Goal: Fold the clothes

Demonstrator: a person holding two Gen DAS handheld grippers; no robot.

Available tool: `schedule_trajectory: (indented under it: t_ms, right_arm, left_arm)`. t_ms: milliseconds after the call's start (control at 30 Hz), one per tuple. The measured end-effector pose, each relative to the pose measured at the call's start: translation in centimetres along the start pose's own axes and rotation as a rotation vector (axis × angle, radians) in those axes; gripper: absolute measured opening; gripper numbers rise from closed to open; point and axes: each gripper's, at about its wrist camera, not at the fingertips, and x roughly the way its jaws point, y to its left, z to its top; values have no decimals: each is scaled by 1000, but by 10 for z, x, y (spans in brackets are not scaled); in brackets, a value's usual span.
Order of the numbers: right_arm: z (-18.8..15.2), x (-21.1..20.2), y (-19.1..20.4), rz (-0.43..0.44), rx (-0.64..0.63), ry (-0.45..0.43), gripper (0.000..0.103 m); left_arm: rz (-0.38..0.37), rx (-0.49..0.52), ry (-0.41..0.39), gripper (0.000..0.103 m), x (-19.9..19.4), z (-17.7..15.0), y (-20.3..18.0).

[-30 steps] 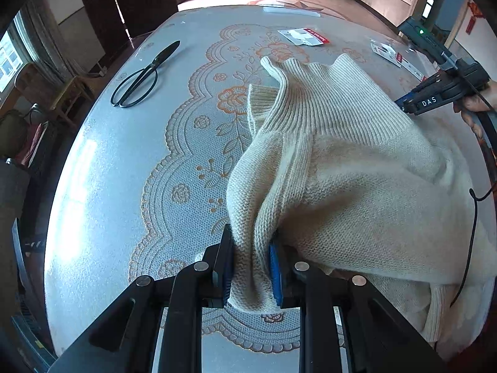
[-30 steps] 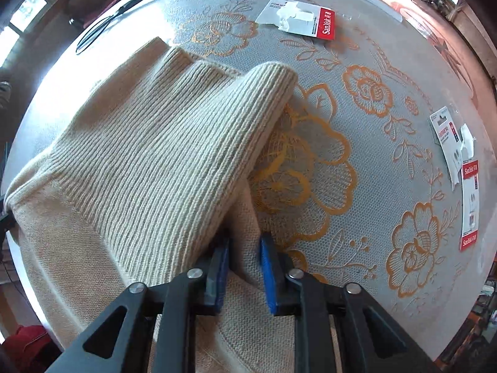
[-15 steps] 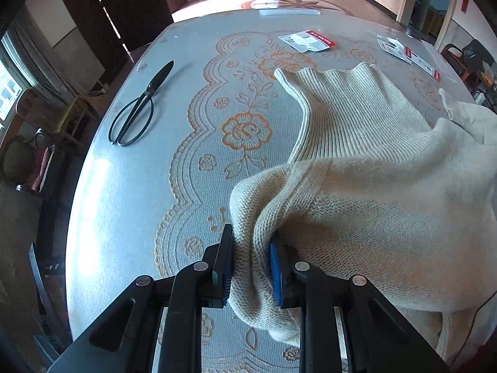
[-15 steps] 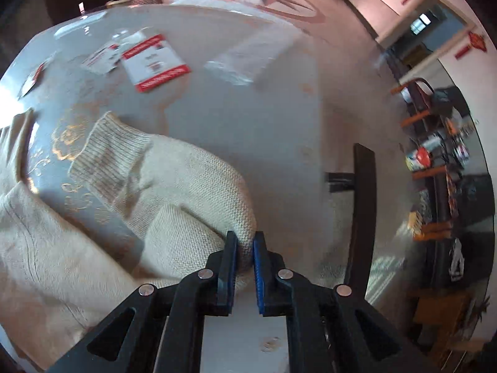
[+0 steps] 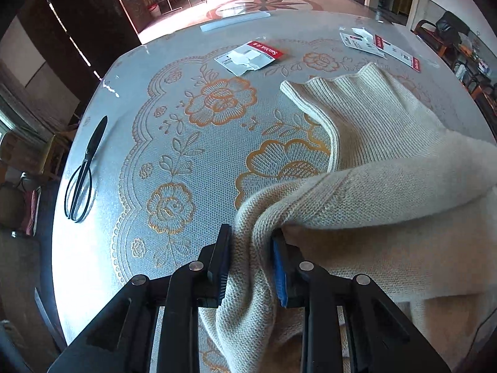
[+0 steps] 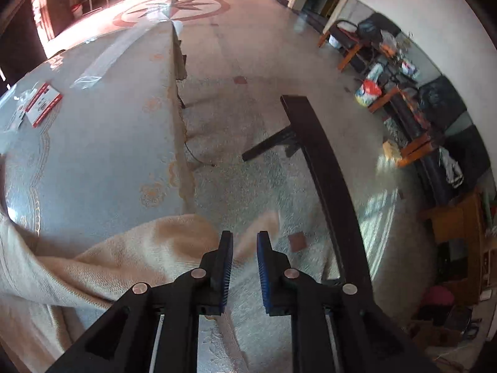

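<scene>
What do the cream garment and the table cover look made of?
Sweater: soft knit, likely wool or acrylic; ribbed hem and visible stitches. Table cover: looks like clear glossy plastic over lace-patterned cloth with orange flowers; window glare shows on it.

Patterned table (image 5: pixel 102 248), sweater (image 5: pixel 388 161), scissors (image 5: pixel 81 180), packets (image 5: pixel 250 57)

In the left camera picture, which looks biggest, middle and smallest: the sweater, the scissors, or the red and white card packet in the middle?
1. sweater, biggest by far, though it is nearest the camera.
2. scissors
3. card packet; close to the scissors in size and farther away, so unsure.
</scene>
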Motion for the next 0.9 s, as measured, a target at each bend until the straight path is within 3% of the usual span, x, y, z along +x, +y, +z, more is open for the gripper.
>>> schedule_trajectory:
  t_ms: [33,133,200,333,467,533,667,900]
  right_arm:
    - [-2,-13,10,-6,-34,-48,16]
    - [-3,-58,48,98,-77,-186,21]
    - [-13,-84,80,263,-123,-211,23]
    - [-56,-112,170,566,-296,-143,23]
    - [-111,-124,250,737,-429,-24,23]
    - [-137,-129,277,779,-473,1,23]
    - [-174,-140,310,775,-569,2,23]
    - [-199,-153,308,791,-538,-26,23]
  left_arm:
    - [-17,-1,-4,31,-4,-1,4]
    - [-69,-6,-31,42,-24,-7,18]
    - [-85,-20,-47,44,-39,-12,31]
    - [-71,-59,-55,48,-57,-33,53]
    - [-115,-76,30,51,-53,-72,48]
    - [-132,-66,72,51,-46,-94,33]
    - [-169,-77,131,51,-30,-128,4]
    - [-188,-295,89,58,-20,-134,0]
